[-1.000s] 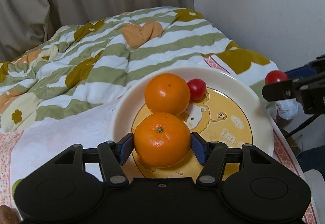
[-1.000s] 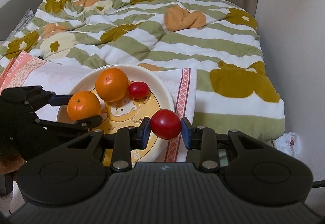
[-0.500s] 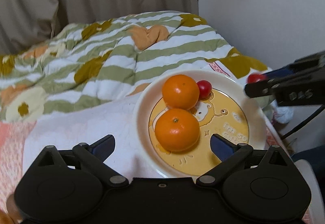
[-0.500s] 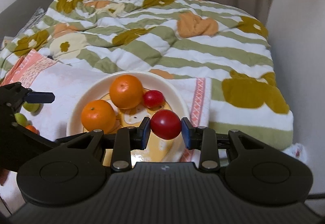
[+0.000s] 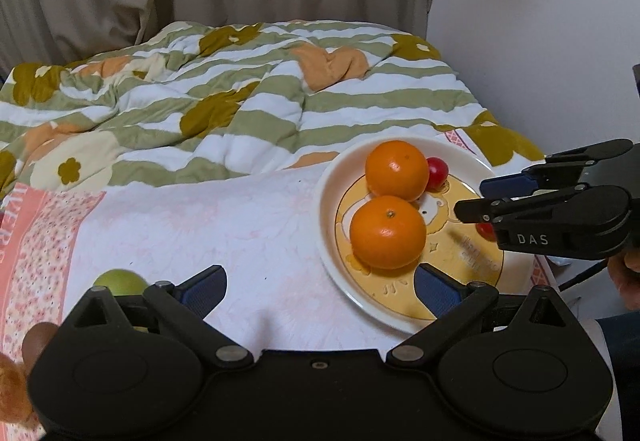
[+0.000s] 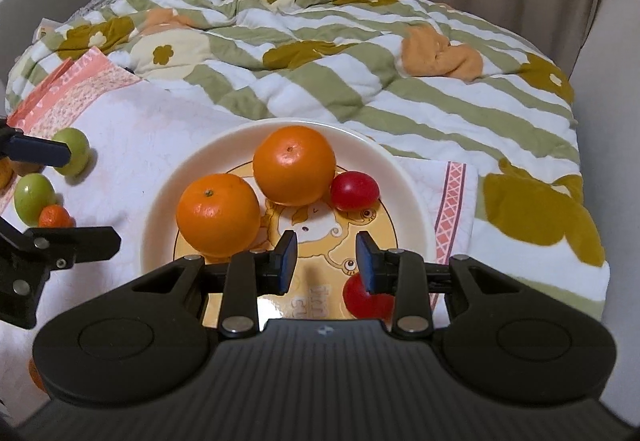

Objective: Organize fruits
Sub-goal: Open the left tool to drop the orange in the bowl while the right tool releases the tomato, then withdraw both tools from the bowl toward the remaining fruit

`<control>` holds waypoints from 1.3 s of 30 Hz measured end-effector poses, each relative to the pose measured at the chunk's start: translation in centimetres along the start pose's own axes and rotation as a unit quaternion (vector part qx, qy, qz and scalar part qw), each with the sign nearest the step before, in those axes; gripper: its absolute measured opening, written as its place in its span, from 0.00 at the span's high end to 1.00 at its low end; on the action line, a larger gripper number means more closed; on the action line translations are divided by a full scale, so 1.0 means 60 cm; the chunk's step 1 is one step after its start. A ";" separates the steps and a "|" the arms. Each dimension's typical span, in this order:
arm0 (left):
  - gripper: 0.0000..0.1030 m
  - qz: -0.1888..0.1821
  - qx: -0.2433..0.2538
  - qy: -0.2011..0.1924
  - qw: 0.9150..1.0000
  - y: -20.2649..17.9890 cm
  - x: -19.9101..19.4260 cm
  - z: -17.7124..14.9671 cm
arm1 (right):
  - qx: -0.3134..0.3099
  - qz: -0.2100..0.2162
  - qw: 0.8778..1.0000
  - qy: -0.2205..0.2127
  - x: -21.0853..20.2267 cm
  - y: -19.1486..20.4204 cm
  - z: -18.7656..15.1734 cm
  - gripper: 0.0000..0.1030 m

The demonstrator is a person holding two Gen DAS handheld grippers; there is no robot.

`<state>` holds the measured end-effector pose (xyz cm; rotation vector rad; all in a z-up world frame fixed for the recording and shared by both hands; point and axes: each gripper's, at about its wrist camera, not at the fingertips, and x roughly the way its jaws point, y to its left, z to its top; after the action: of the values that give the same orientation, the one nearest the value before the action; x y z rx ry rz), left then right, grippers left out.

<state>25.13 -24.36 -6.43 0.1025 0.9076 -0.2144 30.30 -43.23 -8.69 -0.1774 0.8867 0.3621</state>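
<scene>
Orange mandarins [image 6: 294,165] and red tomatoes [image 6: 354,190] on a cream-and-yellow cartoon plate [image 6: 408,185]; green-striped floral quilt [image 6: 360,53].

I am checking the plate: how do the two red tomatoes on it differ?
The far tomato touches the far orange and shows fully; the near tomato lies alone near the plate front rim, partly hidden under the right gripper, whose fingers are open. Both are small, red and glossy.

Two oranges [image 6: 256,197] crowd the left half of the cream cartoon-printed plate [image 6: 404,177], while bare pink-white cloth [image 5: 224,229] lies open between the plate and green fruits [image 6: 74,151].
</scene>
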 end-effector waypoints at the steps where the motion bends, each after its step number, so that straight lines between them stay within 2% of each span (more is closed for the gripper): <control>1: 0.01 0.002 -0.001 0.000 1.000 0.001 -0.002 -0.001 | 0.000 -0.002 1.000 -0.002 -0.003 0.002 -0.002 0.53; 6: 0.01 0.008 -0.007 -0.011 1.000 0.002 -0.020 -0.002 | 0.013 -0.004 1.000 -0.012 -0.031 -0.001 -0.007 0.49; 8: 0.01 0.011 -0.010 -0.016 1.000 -0.001 -0.032 -0.002 | 0.019 -0.011 1.000 -0.020 -0.048 -0.003 -0.008 0.38; 12: 0.01 0.019 -0.011 -0.029 0.999 -0.007 -0.062 -0.004 | 0.029 -0.026 0.998 -0.044 -0.091 -0.005 -0.012 0.12; 14: 0.01 0.023 -0.013 -0.038 0.999 -0.010 -0.082 -0.008 | 0.032 -0.034 0.998 -0.053 -0.114 -0.002 -0.015 0.03; 16: 0.01 0.026 -0.016 -0.046 0.998 -0.012 -0.100 -0.012 | 0.036 -0.039 0.997 -0.060 -0.135 0.002 -0.018 0.00; 22: 0.01 0.038 -0.033 -0.074 0.996 -0.011 -0.166 -0.036 | 0.043 -0.035 0.996 -0.073 -0.195 0.023 -0.032 0.00; 26: 0.01 0.058 -0.042 -0.082 0.994 0.001 -0.209 -0.061 | 0.049 -0.036 0.995 -0.080 -0.228 0.045 -0.044 0.00; 34: 0.01 0.105 -0.082 -0.098 0.986 0.053 -0.296 -0.124 | 0.038 -0.036 0.996 -0.074 -0.269 0.109 -0.065 0.00; 39: 0.01 0.113 -0.103 -0.109 0.982 0.110 -0.331 -0.163 | 0.041 -0.022 0.996 -0.082 -0.282 0.162 -0.070 0.00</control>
<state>7.27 -13.39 3.24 -0.0107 0.6876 0.0791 13.79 -39.50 1.91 -0.0901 0.7330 0.2942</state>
